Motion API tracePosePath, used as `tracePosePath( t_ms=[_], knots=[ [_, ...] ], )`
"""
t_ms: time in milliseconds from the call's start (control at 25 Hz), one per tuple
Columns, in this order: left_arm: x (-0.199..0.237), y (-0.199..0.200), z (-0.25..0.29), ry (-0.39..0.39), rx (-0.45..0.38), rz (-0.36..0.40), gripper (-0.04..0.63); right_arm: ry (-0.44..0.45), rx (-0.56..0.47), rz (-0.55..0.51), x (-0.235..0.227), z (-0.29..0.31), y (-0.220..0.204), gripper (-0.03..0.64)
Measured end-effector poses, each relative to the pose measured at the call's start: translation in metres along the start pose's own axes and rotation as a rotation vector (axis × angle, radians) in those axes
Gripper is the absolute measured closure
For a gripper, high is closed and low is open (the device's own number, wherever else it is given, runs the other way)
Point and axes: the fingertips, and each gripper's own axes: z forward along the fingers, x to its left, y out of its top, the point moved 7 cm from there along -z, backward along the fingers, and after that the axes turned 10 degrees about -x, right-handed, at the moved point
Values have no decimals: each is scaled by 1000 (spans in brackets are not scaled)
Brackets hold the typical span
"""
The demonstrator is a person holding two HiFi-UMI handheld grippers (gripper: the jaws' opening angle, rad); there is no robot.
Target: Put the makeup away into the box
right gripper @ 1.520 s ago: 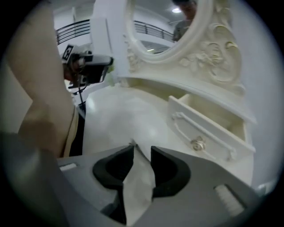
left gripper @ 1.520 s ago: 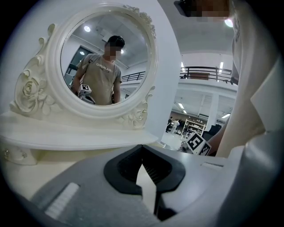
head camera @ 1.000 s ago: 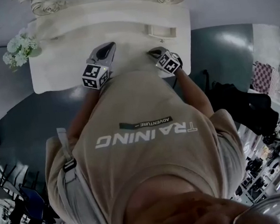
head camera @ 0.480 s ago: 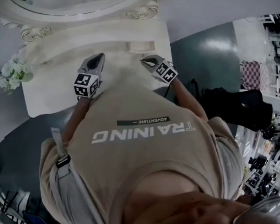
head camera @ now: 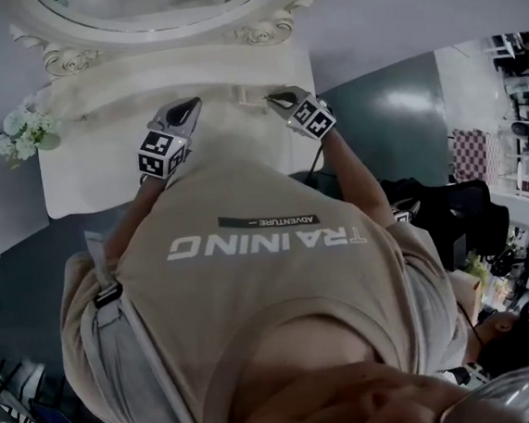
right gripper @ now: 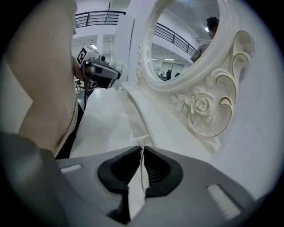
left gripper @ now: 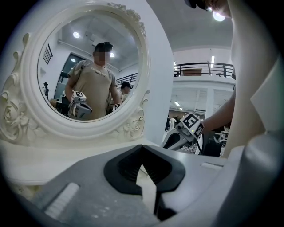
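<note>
No makeup shows in any view. A small white open box (head camera: 251, 93) stands on the white vanity table (head camera: 84, 177), below the mirror; it also shows just past the jaw tips as the box (right gripper: 141, 138). My left gripper (head camera: 185, 111) hovers over the table to the box's left, shut and empty, with its tips meeting at the left gripper (left gripper: 142, 147). My right gripper (head camera: 277, 98) hangs beside the box and tilts down. Its jaw tips touch at the right gripper (right gripper: 142, 149), with nothing seen between them. My body hides much of the table's front.
A round mirror in an ornate white frame (left gripper: 133, 128) rises at the table's back and reflects me. A bunch of white flowers (head camera: 22, 132) stands at the table's left end. Dark floor surrounds the table, with clutter at the far right (head camera: 521, 172).
Both grippers have risen and moved towards the mirror. The right one now stands by the small box. Both stay shut.
</note>
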Motion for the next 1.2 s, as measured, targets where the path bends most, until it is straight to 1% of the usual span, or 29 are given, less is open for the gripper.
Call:
tracePosePath(
  t_ms=[120,240,360,600,800,920,1040,1120,1200],
  knots=[
    [-2,2,-7,8,-5,15,589,45,37,-9,-5,12,0,586],
    [2,0,-14,37,-10,3,588,102,89,-27,-4,27,-4,585],
    [2,1,-22,69,-32,-3,589,133,122,-35,-3,34,-9,585],
    [-3,-11,-36,101,-38,-23,589,147,146,-22,-4,45,-15,585],
    [5,-10,-47,150,-53,-46,589,164,150,15,-5,51,-8,586],
    [10,-12,-51,172,-61,-52,588,188,154,19,-3,55,-14,584],
    [14,-14,-50,176,-67,-60,588,205,150,14,-8,57,-19,583],
    [13,-17,-51,172,-57,-64,589,201,152,14,-9,57,-19,560],
    [13,-20,-52,173,-46,-66,588,195,152,14,-7,56,-19,555]
  ],
)
